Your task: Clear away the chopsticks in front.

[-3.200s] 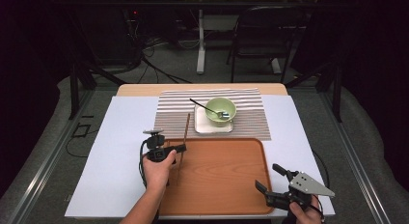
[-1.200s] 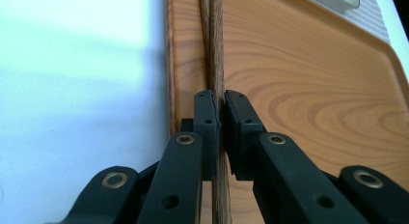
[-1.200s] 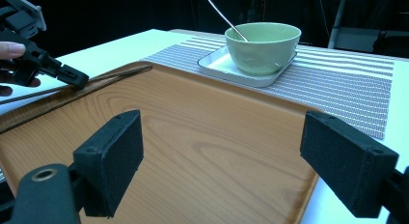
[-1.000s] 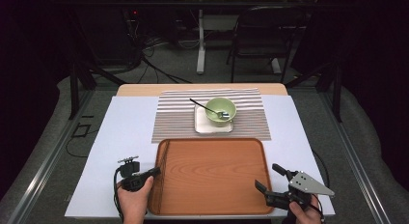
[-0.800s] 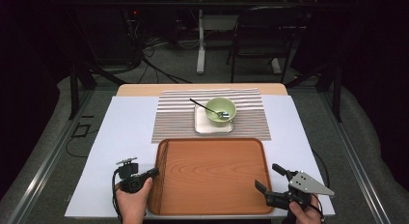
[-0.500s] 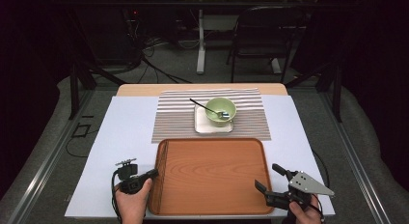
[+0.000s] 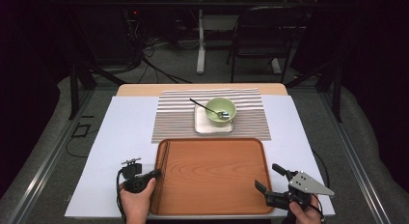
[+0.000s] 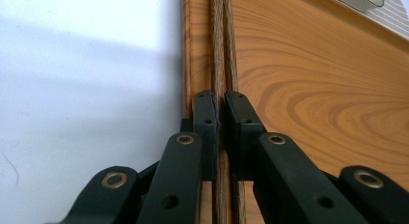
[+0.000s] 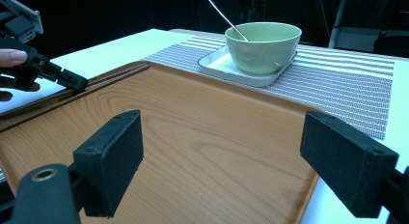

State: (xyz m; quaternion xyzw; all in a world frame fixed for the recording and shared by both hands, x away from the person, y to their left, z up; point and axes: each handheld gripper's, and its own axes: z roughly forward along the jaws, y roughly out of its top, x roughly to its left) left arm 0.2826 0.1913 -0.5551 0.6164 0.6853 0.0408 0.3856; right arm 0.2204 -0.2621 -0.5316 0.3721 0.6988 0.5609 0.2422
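At the lower left of the high view, the left gripper (image 7: 155,174) sat at the left edge of the wooden tray (image 7: 212,171), its fingers (image 8: 206,119) drawn nearly together on a pair of dark wooden chopsticks (image 8: 221,50). In the left gripper view the chopsticks ran up between the two fingers, which pressed on them from either side, and lay along the tray's left rim, just inside it.

The tray rested on a white sheet covering the table (image 7: 125,132), toward the lower middle of the high view. Above it lay a striped placemat (image 7: 173,118) carrying a white square plate (image 7: 202,125), a green bowl (image 7: 221,110) and a spoon (image 7: 202,105) leaning in the bowl. Behind the table the room was dark, with a grey floor, cables, a chair and another table's legs.

The chopsticks' long axis ran from the bottom of the frame to the top, parallel to the tray's left edge, their far ends pointing toward the placemat.

At the lower right, the right gripper (image 7: 270,180) hovered at the tray's right corner, its fingers (image 9: 113,159) spread wide with nothing between them.
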